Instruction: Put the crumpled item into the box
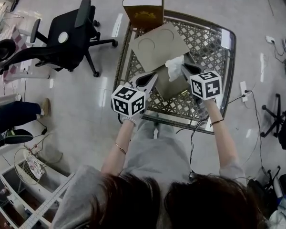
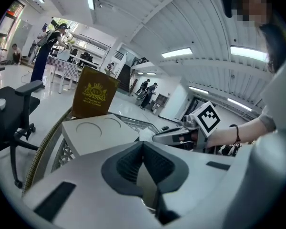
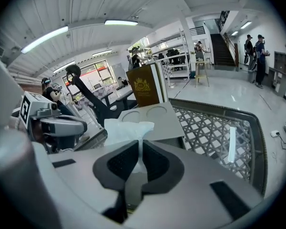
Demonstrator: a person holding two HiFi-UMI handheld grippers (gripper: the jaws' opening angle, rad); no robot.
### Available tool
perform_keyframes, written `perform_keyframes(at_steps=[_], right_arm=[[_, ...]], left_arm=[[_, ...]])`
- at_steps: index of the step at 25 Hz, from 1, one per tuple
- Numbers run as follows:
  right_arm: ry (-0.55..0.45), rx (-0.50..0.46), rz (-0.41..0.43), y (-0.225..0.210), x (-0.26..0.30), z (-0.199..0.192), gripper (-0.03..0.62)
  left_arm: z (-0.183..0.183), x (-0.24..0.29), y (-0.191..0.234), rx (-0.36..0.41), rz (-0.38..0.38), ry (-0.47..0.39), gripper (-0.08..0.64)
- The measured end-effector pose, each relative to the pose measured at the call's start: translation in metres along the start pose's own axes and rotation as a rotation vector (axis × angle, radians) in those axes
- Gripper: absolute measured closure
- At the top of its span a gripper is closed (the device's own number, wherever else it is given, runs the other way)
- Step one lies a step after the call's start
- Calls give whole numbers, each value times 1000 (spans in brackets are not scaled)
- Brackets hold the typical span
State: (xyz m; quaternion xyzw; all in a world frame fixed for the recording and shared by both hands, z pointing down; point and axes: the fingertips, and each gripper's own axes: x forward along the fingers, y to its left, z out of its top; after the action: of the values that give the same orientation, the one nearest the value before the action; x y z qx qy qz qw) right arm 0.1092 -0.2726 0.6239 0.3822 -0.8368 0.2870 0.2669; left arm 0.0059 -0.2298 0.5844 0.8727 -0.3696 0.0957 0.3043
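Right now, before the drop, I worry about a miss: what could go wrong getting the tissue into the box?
1. The right gripper pinches only part of the tissue. The rest fans out loose and could drape over the rim of the box.
2. The left gripper seems to clamp the box's edge, close to the right one, so the two could bump.

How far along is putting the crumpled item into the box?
Done: the box sits open, its lid folded back. In hand: the right gripper pinches the white crumpled tissue at the opening, and the left gripper seems to steady the box wall. Left: lower the tissue in and release.
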Motion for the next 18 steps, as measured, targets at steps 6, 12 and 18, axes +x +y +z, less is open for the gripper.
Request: perform_keyframes(at_steps=[6, 12, 18], right_arm=[[112, 2, 20, -2, 21, -29, 546], [209, -7, 21, -3, 36, -48, 546], [282, -9, 10, -6, 49, -59, 546]], left_arm=[[-22, 13, 2, -27, -25, 54, 543], [-37, 23, 3, -60, -50, 91, 543], [-47, 31, 4, -117, -65, 99, 542]])
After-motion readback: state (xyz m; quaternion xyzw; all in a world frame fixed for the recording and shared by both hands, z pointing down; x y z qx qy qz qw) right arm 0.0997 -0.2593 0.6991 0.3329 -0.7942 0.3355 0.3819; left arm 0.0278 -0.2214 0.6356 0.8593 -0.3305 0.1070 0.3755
